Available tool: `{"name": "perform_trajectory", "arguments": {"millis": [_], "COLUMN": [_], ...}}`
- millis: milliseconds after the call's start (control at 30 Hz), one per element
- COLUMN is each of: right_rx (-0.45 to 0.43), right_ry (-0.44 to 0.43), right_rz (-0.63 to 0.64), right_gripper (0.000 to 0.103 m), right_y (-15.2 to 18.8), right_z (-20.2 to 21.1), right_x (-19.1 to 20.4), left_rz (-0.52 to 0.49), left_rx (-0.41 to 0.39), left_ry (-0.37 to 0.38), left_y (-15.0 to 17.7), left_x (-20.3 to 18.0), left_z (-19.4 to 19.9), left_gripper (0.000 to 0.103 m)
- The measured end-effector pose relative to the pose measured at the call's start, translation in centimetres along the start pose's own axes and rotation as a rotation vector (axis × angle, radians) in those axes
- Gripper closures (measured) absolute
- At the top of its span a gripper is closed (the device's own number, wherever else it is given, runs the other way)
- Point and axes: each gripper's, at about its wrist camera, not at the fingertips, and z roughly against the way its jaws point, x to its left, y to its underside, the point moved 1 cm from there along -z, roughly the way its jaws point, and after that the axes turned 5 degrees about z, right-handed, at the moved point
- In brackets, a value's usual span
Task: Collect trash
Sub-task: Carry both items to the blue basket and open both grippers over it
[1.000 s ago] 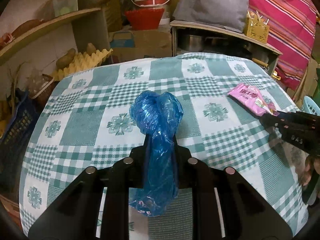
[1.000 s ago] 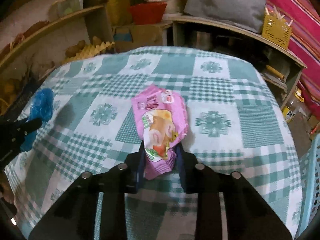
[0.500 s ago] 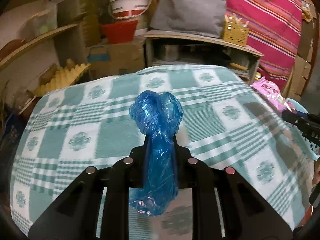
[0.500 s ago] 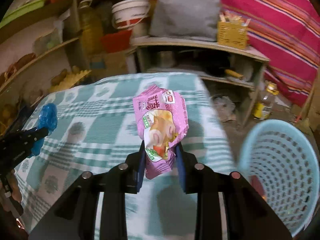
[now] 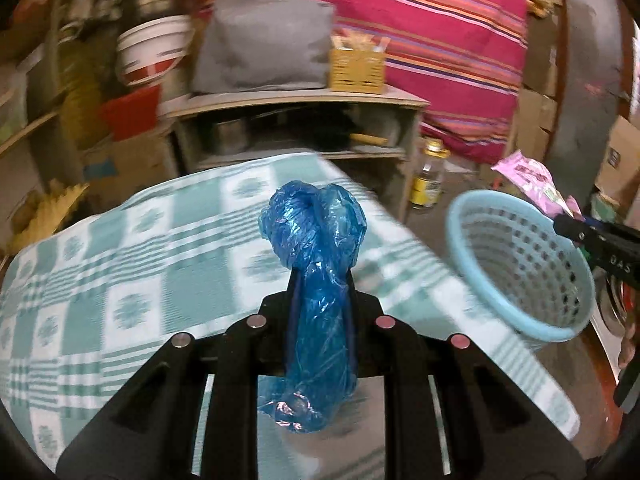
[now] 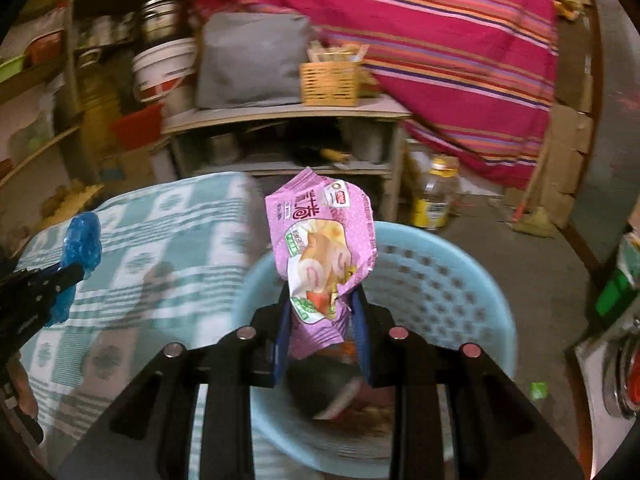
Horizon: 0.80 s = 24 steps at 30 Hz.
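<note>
Drop-off step — right tongs point(image 6: 322, 312) clamped on pink wrapper point(image 6: 322, 248) w/ bin point(image 6: 460, 280) just below, left tongs point(image 5: 320, 304) clamped on blue bag point(image 5: 316, 276) — next, prob. release over bin.

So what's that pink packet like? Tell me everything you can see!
The pink snack wrapper is crinkly, shiny plastic with a food picture, a small red logo and printed writing. It looks flat and crumpled. The right gripper pinches its lower end, so it stands upright in the air, directly above the light blue basket. Only the gripper's fingers touch it. From the left camera it shows as a small pink shape beyond the basket.
</note>
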Motion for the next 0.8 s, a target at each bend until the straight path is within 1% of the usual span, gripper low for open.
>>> {"name": "perform_trajectory", "arguments": {"millis": [100,233,433,533,600,633,667,800], "right_rx": [-0.001,-0.007,-0.003,0.0,0.001,0.001,0.001,0.001], "right_ry": [0.021,0.031,0.047,0.05,0.05,0.049,0.048,0.044], "right_rz": [-0.028,-0.058,-0.094,-0.108,-0.118,-0.122,-0.126,-0.128], "right_gripper": [0.075,0.075,0.075,0.075,0.075,0.075,0.075,0.075], "right_y": [0.4,0.8,1.6,2.0,2.3,2.3,2.3,2.4], "right_z": [0.3,0.8,0.8,0.8,0.9,0.9,0.8,0.7], "right_x": [-2.6,-5.0,-7.7,-8.9,-9.3,-9.5,-9.6,-9.7], "left_rz": [-0.036,-0.074,-0.127,-0.145,-0.143,-0.14,-0.137,-0.122], "left_rx": [0.004,0.015,0.027,0.026,0.025,0.023,0.025,0.028], "left_ry": [0.05,0.104,0.162,0.176,0.182,0.182,0.183,0.183], "left_y": [0.0,0.3,0.6,0.6,0.5,0.6,0.6,0.6], "left_x": [-3.8,-7.8,-12.7,-14.5,-14.9,-15.0,-15.0,-15.2], "left_z": [-0.8,-1.9,-3.4,-3.9,-4.3,-4.4,-4.5,-4.9], "left_gripper": [0.085,0.085,0.085,0.085,0.085,0.083,0.078,0.071]}}
